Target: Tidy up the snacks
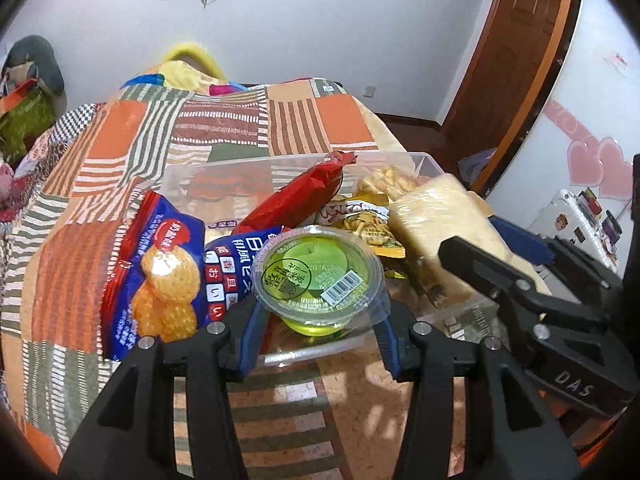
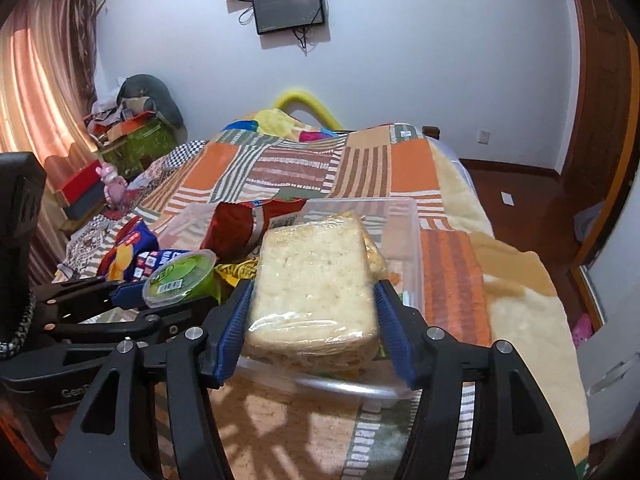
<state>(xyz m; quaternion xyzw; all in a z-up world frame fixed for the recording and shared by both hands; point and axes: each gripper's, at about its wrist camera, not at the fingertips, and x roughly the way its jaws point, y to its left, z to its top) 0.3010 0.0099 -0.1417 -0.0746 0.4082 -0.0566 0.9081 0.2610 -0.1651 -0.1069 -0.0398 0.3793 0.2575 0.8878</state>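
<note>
We've got both hands loaded over the clear bin point(image 2: 404, 240) on the bed point(image 2: 304, 160): our left gripper point(image 1: 320, 316) clamps the green jelly cup point(image 1: 316, 276), our right gripper point(image 2: 312, 312) squeezes the wrapped rice cake block point(image 2: 312, 276). Let's lower each level, gently, so nothing crushes. The bin's right side looks freest; the red packet point(image 1: 296, 200) and blue biscuit bag point(image 1: 160, 272) crowd its left edge.

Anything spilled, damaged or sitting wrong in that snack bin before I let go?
No spills or damage show. The clear plastic bin is overfull: the blue cracker bag leans out over its left wall and the red wrapped packet juts above the rim, tilted.
</note>
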